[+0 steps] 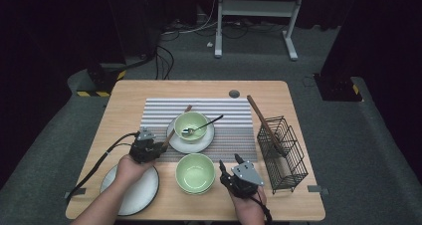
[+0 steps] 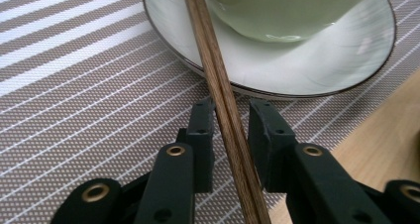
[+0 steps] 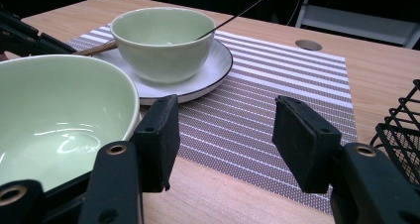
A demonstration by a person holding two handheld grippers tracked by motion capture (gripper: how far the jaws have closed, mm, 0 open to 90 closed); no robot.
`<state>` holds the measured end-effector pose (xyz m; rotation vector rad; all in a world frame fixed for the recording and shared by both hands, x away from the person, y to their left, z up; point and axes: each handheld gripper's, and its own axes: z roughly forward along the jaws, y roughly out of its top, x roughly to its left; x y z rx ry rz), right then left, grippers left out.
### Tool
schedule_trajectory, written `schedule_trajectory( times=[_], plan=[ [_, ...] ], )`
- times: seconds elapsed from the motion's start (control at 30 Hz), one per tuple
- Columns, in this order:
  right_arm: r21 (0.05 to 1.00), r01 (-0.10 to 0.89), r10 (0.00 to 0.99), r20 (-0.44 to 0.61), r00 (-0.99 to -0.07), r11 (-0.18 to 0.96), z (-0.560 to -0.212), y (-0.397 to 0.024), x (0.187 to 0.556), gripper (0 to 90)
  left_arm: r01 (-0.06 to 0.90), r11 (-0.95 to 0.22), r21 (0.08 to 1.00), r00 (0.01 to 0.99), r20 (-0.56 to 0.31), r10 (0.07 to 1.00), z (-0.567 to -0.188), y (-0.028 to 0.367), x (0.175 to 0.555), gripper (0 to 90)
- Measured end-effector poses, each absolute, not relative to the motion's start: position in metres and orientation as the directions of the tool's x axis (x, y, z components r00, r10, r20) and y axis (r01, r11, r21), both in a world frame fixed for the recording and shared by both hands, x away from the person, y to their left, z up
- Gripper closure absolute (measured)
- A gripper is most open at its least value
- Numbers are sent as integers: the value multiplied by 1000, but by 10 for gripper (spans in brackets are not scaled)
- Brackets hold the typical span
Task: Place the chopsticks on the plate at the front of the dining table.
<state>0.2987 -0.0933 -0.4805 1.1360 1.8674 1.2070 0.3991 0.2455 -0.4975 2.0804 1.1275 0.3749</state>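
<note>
A spoon [image 1: 201, 126] is held in the far green bowl [image 1: 191, 125]. The wooden chopsticks [image 2: 223, 100] are bracketed loosely by the left gripper [image 2: 232, 116]; the half-open right gripper [image 3: 225, 135] is empty.

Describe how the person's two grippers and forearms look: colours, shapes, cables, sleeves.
Both the left gripper and the right gripper are black, each with two blocky jaws, flat pads and brass-ringed holes. A grey three-cornered plate tops each. A black cable trails from the left one. The forearms are bare, with no sleeves in view.
</note>
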Motion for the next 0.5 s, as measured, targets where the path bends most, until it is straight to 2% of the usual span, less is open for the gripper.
schedule_trajectory(
  times=[0.5],
  plan=[
    [925,326,907,-45,-420,197,-480,-96,299,432,601,-349,719,587,-102,803,-496,242,393,681]
  ],
)
